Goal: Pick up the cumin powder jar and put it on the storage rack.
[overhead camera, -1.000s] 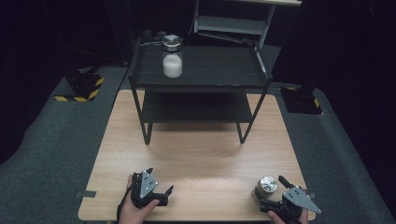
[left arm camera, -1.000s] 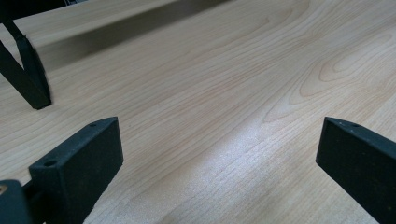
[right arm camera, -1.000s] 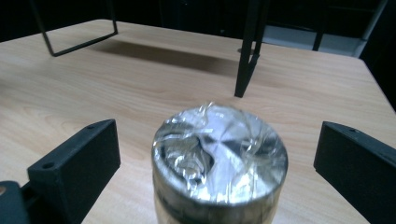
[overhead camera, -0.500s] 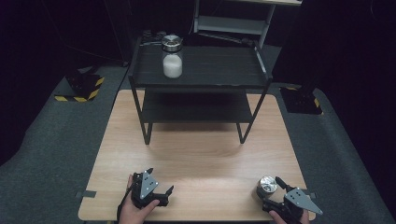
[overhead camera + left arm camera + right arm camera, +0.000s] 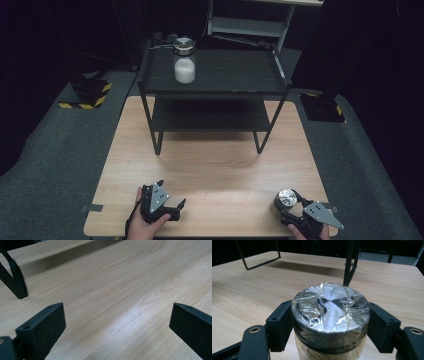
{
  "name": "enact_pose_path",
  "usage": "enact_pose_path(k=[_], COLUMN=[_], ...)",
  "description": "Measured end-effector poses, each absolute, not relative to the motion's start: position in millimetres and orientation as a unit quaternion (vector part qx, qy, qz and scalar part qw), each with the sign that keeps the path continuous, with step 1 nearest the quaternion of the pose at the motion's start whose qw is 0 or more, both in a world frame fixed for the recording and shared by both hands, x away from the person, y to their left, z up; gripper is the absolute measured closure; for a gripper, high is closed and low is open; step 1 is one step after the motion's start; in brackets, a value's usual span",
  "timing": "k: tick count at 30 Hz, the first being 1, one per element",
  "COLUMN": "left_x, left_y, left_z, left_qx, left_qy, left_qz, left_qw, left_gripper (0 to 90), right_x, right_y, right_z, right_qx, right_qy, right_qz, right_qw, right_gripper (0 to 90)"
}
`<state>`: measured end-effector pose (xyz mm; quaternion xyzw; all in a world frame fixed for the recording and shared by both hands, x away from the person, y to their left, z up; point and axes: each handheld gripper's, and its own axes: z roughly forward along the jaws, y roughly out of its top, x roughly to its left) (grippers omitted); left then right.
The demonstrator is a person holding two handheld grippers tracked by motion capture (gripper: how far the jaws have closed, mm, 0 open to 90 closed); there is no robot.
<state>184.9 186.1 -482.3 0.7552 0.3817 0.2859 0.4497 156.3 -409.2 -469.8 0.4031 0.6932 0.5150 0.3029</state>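
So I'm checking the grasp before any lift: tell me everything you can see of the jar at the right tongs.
The jar stands upright near the table's front right corner. Its round silvery metal lid is covered in crinkled clear film, with a dark band under the rim and a pale, see-through body below; its contents cannot be told. The right tongs have just been closing, and their black pads now press on it from both sides just below the lid.

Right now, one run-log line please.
right gripper: jaws just closed onto foil-topped jar | left gripper: open over table | second jar: on shelf
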Motion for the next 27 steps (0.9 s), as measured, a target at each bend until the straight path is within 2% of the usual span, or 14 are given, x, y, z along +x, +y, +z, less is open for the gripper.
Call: enact_pose_path(k=[27], left_x=[185.2], left_y=[186.2], left_z=[-482.3], left_qx=[0.757], left_qy=[0.378], left_qz=[0.285], left_qw=[0.45], left_gripper=[1.0], right_x=[158.6], right_y=[-408.6], right_z=[-469.3], right_qx=[0.396], right_qy=[0.693], right_qz=[0.522], right_qw=[0.301], right_gripper=[33.0])
